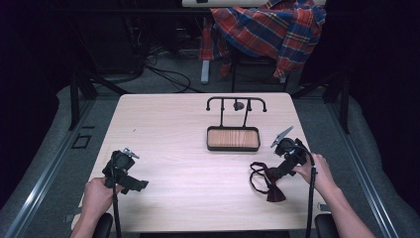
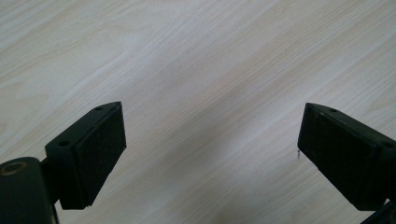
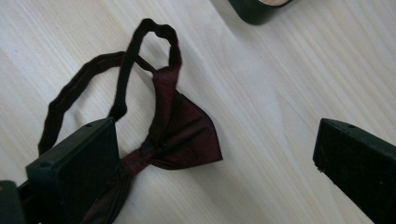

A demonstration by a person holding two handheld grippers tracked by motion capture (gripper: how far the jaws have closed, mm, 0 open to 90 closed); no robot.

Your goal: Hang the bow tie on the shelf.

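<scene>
I judge the work barely begun: the bow tie (image 3: 180, 128) lies flat on the table (image 1: 173, 124), ungrasped, the stand (image 1: 235, 106) bare. My right gripper (image 3: 219, 158) has jaws apart; the knot sits against its left finger (image 3: 77, 161). My left gripper (image 2: 210, 154) is spread over bare wood.

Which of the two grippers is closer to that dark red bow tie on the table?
The right gripper. It hangs directly over the bow tie, jaws open, the tie lying by one jaw. The left gripper is far across the table, open above bare wood.
</scene>
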